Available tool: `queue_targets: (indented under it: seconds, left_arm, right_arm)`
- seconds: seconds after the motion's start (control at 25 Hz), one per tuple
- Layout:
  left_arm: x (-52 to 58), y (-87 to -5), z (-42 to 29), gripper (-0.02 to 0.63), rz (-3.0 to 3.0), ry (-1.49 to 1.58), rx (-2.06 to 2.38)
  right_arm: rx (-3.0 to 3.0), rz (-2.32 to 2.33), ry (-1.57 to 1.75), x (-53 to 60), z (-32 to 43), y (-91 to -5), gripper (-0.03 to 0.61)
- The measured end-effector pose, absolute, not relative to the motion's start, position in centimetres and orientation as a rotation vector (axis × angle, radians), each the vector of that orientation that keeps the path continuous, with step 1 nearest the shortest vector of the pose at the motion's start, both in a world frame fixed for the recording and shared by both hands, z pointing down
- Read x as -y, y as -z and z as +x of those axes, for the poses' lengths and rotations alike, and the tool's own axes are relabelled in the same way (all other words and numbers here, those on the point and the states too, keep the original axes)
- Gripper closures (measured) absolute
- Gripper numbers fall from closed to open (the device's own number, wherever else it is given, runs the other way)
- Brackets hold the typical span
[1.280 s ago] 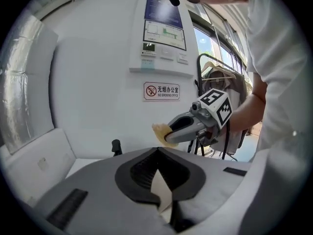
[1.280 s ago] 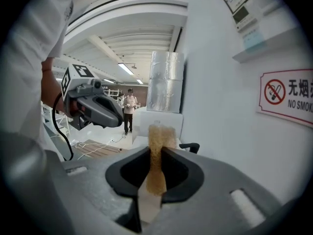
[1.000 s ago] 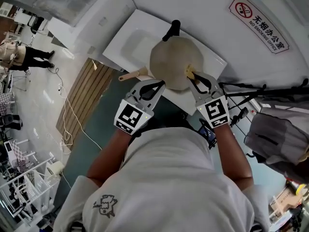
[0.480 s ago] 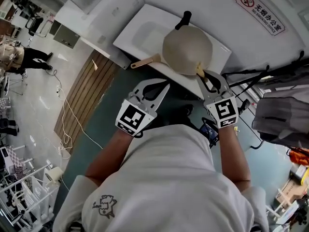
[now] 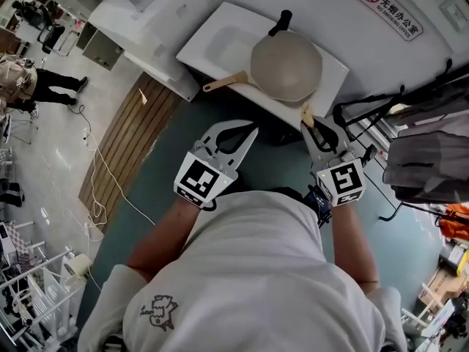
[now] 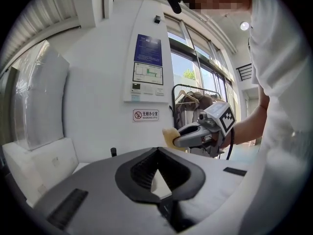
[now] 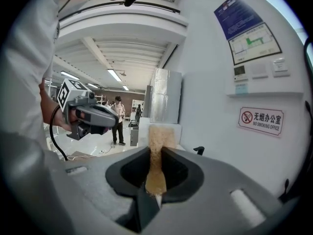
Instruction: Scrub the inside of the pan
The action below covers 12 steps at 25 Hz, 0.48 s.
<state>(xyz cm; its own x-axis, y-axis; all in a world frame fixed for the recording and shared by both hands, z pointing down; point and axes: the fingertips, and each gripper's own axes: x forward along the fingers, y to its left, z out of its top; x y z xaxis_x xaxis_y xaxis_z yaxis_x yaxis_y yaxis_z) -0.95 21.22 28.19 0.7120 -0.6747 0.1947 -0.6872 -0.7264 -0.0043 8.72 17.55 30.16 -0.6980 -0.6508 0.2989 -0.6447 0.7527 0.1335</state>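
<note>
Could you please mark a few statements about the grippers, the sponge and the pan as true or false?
1. The right gripper is shut on a sponge. True.
2. The left gripper grips the pan. False: it is shut on nothing, clear of the pan.
3. The pan sits on the white counter. True.
4. The sponge is pressed inside the pan. False: it is held outside the pan, near its rim.

Both bare forearms [image 5: 165, 229] reach forward from the body, side by side. The left hand-held gripper [image 5: 248, 130] points ahead and slightly down, its jaws closed together and empty. The right hand-held gripper [image 5: 311, 125] points the same way, its jaws clamped on a tan sponge [image 7: 159, 136].
</note>
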Motion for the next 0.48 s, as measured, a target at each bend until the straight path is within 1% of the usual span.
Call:
queue_targets:
  seconds: [0.24, 0.48]
  left_arm:
    - [-24.1, -26.2, 2.6, 0.612, 2.816, -0.198, 1.186]
    - [-28.4, -26.3, 7.7, 0.612, 2.784, -0.194, 1.239]
  right_arm:
    - [2.667, 0.935, 0.007, -22.0, 11.6, -29.9, 0.518]
    - [2.707, 0.893, -0.037, -26.7, 17.3, -29.3, 0.518]
